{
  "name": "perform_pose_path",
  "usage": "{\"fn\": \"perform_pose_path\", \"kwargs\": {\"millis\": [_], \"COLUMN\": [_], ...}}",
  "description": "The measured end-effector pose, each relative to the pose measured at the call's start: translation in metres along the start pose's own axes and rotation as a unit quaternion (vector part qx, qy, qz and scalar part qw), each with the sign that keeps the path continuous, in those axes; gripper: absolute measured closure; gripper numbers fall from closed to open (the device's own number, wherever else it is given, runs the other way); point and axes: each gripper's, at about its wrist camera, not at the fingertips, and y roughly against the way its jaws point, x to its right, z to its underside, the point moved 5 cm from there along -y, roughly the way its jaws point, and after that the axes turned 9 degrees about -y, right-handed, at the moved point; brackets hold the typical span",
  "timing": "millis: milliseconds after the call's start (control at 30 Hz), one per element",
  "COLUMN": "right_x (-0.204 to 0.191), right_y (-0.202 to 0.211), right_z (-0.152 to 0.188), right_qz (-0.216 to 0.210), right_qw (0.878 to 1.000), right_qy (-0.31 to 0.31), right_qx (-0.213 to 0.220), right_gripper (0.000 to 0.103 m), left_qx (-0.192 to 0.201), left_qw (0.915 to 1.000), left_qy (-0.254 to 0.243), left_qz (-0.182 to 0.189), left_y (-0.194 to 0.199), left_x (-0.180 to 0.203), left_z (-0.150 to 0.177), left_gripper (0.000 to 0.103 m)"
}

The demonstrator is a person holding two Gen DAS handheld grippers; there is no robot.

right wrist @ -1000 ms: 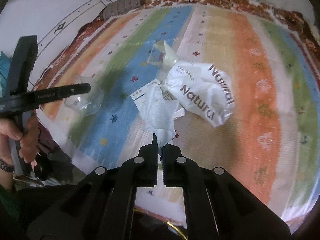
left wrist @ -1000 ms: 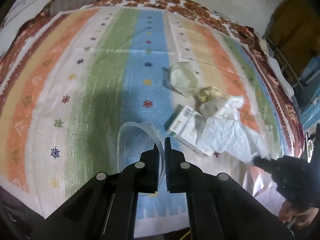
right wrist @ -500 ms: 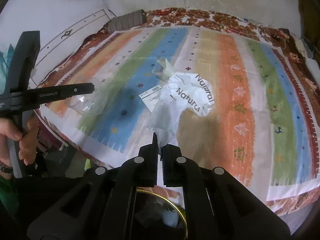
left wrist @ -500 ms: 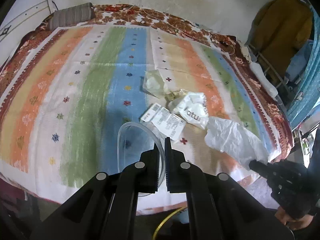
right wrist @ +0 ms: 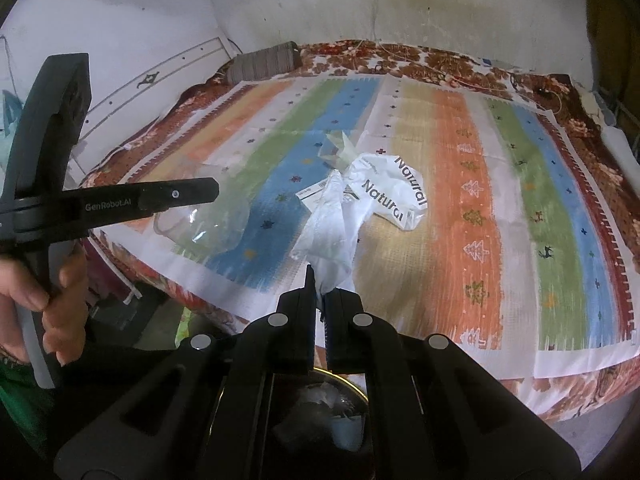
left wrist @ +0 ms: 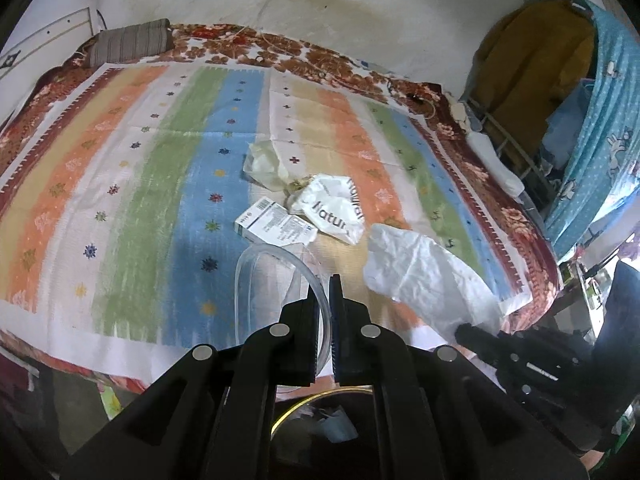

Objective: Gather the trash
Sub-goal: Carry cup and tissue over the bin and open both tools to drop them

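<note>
Both grippers had withdrawn from the bed toward its near edge since the earlier frames, carrying their loads clear of the striped bedspread (left wrist: 168,208). Left gripper (left wrist: 325,304): jaws nearly closed, clamping the rim of a clear plastic container (left wrist: 276,276), which hung over the near edge. Right gripper (right wrist: 319,296): jaws pinched together on the lower end of a crumpled white plastic sheet (right wrist: 330,232), which also hung above the near edge. Remaining trash lay near the middle of the bedspread: a white "Natural" bag (left wrist: 334,210), a flat printed carton (left wrist: 276,227) touching its left side, and a pale crumpled wrapper (left wrist: 266,166) just behind them. Below both grippers, off the near edge, stood a gold-rimmed bin (right wrist: 320,404) holding scraps.
</note>
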Motion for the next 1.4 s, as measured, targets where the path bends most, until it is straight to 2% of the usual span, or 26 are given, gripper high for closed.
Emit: {"fn": "perform_pose_path", "kwargs": {"millis": [133,433,667,900,1133,1233,1400], "right_x": [0.000,0.000,-0.007,-0.011,-0.014,-0.015,-0.014], "right_y": [0.007,0.025,0.032,0.026,0.026,0.029,0.021], "right_z": [0.013,0.034,0.055,0.078,0.104,0.113,0.133], "right_qz": [0.000,-0.005,-0.015,-0.006,-0.012,-0.007,-0.008], "right_qw": [1.000,1.000,1.000,1.000,0.999,0.999,0.998], "right_qy": [0.002,-0.001,0.003,0.009,0.007,0.001,-0.012], "right_qx": [-0.002,0.005,-0.003,-0.020,-0.041,-0.033,-0.056], "right_gripper": [0.101,0.100,0.100,0.101,0.100,0.100,0.101], "left_qx": [0.013,0.014,0.015,0.019,0.001,-0.014,-0.012], "left_qw": [0.9999,0.9999,0.9998,0.9996,0.9997,0.9996,0.9997], "left_qy": [0.003,-0.007,-0.010,-0.014,-0.016,-0.016,-0.003], "left_qz": [0.006,0.008,0.011,0.012,0.020,0.020,0.020], "left_y": [0.010,0.015,0.025,0.033,0.028,0.023,0.029], "left_x": [0.011,0.022,0.036,0.046,0.059,0.064,0.062], "left_z": [0.007,0.020,0.043,0.061,0.084,0.097,0.107], "left_gripper": [0.099,0.099,0.099,0.099,0.099,0.099,0.099]}}
